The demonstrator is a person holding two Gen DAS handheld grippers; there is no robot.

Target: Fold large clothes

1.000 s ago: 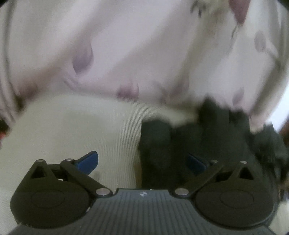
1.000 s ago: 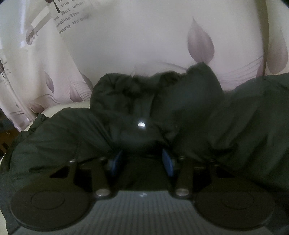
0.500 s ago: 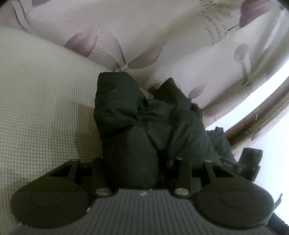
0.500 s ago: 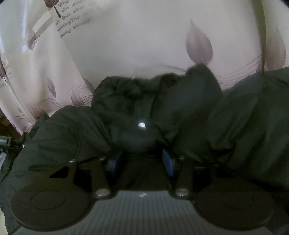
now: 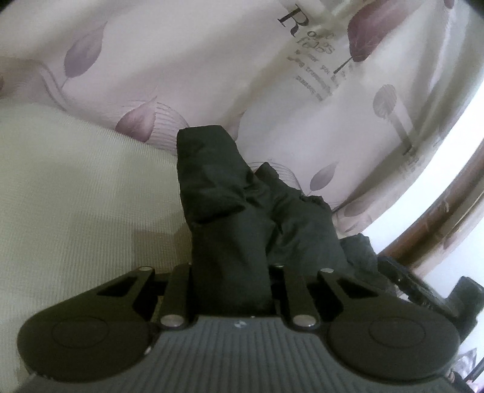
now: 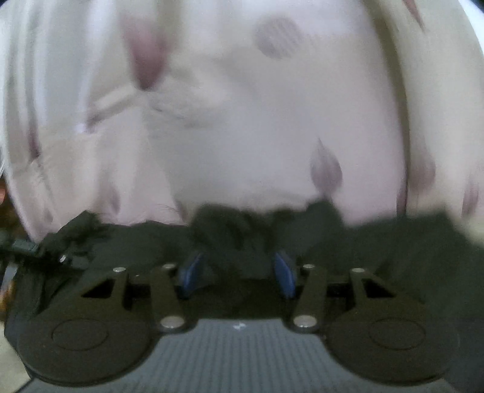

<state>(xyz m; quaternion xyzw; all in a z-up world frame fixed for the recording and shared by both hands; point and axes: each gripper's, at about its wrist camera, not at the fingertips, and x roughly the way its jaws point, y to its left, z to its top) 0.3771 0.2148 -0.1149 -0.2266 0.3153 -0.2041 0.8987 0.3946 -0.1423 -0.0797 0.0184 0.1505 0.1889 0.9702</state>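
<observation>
Above the cream bedcover point(image 5: 78, 187), left hand-held gripper point(image 5: 231, 284) pinching a bunched dark jacket point(image 5: 230, 211); right hand-held gripper point(image 6: 237, 273) likewise clamped on blurred jacket fabric.

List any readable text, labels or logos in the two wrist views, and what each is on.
"R": large dark capital printed on the leaf-pattern curtain, left wrist view.
Smaller printed lines below the "R" on the same curtain: too small and skewed to read.
Small pale mark on the left gripper body: too small to read.
Right wrist view: motion-blurred; no text readable on the curtain, the black garment or the right gripper.
</observation>
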